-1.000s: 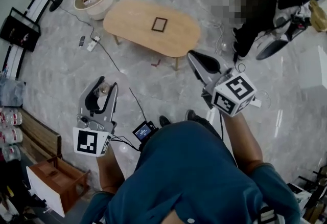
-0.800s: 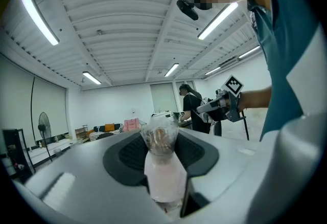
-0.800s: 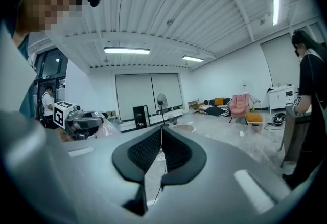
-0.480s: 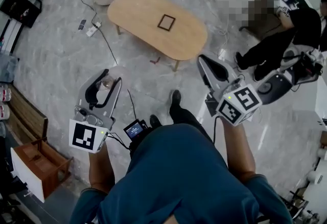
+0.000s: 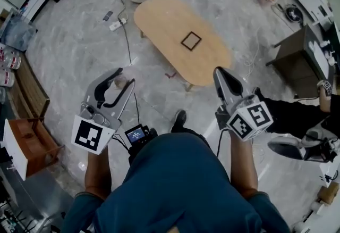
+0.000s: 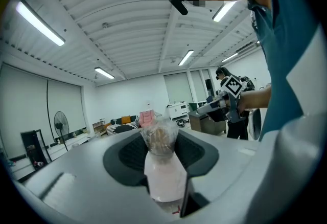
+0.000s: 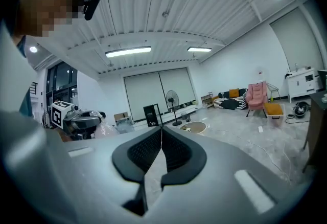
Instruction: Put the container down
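Oval wooden table [image 5: 170, 24] stands ahead on the floor [image 5: 79, 46], well apart from both my grippers, which hang in mid-air. My right gripper [image 5: 220, 72] has its jaws pressed together on nothing. My left gripper [image 5: 126, 76] pinches the small film-wrapped container [image 6: 163, 174] by its lower body, over no surface. Risk, my call: letting go this far from the table drops it to the floor, and the slick wrap could let it slide or tip between the pads on the way over.

Right tool [image 7: 161, 131]: my jaws pressed together, nothing between. Left tool [image 7: 94, 118] at far left; fan [image 7: 171, 99] beyond.
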A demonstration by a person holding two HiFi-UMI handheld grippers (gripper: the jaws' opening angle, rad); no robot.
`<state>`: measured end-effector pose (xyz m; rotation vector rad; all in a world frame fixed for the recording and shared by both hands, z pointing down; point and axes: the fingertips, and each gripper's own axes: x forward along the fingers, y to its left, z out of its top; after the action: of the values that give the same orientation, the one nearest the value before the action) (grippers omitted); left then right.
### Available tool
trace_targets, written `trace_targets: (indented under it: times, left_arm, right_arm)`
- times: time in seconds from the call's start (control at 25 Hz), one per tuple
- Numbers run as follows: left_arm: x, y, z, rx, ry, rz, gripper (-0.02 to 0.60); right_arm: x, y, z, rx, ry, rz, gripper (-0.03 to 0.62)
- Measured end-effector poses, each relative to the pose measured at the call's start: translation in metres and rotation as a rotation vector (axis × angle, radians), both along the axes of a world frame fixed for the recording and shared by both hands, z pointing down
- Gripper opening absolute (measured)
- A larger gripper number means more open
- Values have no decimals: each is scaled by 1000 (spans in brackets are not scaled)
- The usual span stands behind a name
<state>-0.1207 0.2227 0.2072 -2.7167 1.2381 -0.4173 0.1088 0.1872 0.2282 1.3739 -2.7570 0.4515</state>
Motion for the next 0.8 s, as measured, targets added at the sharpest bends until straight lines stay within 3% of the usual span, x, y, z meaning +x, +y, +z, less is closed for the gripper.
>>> trace_targets:
  times: [0.2, 0.32, 0.44, 0.52, 0.8]
  left_arm:
    - [27, -26, 4, -73, -36, -57, 144]
    - [35, -43, 11, -22, -81, -55, 144]
    - [59, -58, 11, 44, -52, -46, 143]
    - [68, -67, 9, 19, -18, -46, 144]
    - [79, -105, 14, 0, -34, 14, 143]
  right_arm:
    - [25, -33, 14, -31, -43, -34, 11]
    - [37, -51, 18, -7, -29, -61, 11]
    - [60, -67, 19, -2, 7, -71, 11]
    - [68, -72, 20, -17, 4, -61, 11]
    - [71, -88, 34, -59, -12, -23, 11]
